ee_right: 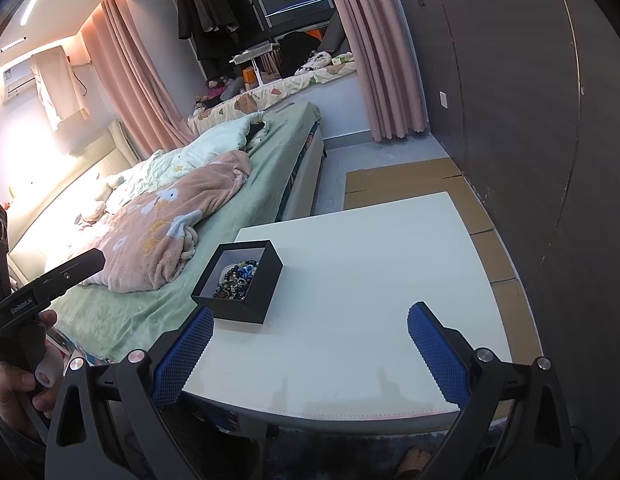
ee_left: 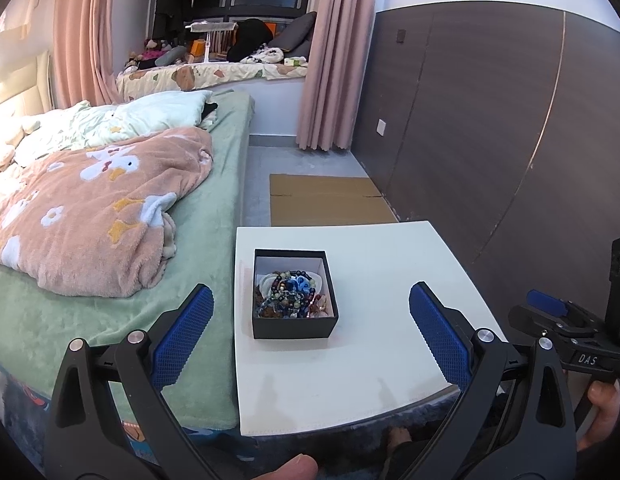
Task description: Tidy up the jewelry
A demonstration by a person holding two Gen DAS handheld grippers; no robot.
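Jewelry (ee_left: pixel 294 292), a tangle of beaded strands in blue, green and brown, lies heaped inside a black box (ee_left: pixel 293 326) with a pale lining. The box stands open-topped on the left half of a white table (ee_left: pixel 390 280), close to the edge that runs along the bed (ee_left: pixel 109 208). No lid shows in either view, and the rest of the tabletop looks bare.

Both claws hang back over the near edge of the table. The left gripper (ee_left: pixel 310 328) has its blue pads spread wide and holds nothing; the box sits just beyond its gap. The right gripper (ee_right: pixel 310 344) is likewise spread and empty, with the box off to its left and a little farther.

As a judgement, this scene fits two stages equally: beads waiting to be lifted out and sorted, or beads already gathered into the box for keeping. How tightly the strands are knotted is hard to tell through the fisheye blur. Any handling of them would call for a fine pinch on one strand, with the light box steadied.
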